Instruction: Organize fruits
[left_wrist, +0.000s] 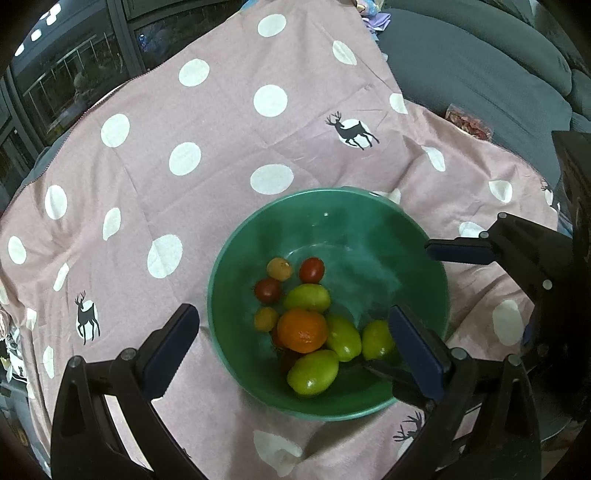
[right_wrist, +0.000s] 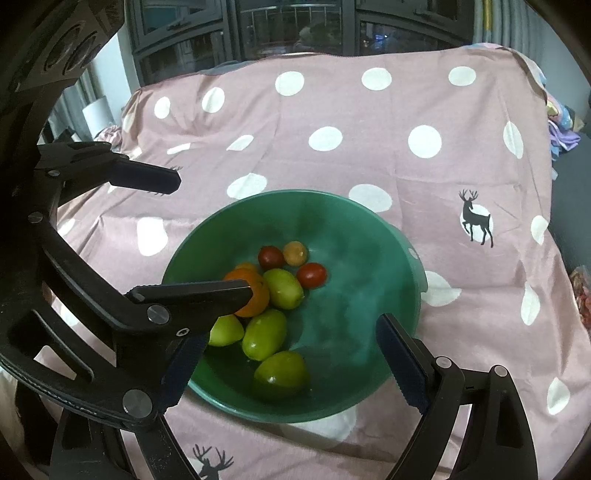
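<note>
Jaws: both grippers — left (left_wrist: 291, 339), right (right_wrist: 284, 365) — spread wide, nothing between the ribbed pads.
Bowl (right_wrist: 369, 229): round, glossy green, on the cloth.
Fruit: smooth green ovals (right_wrist: 283, 288), dimpled orange (left_wrist: 302, 330), small tomatoes (left_wrist: 311, 269) — all inside the bowl.
Cloth (left_wrist: 207, 122): pink, creased, white dots, deer prints.

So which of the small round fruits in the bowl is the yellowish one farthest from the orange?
The yellow tomato at the far edge of the pile, beside the red tomato; the other yellow one touches the orange.
</note>
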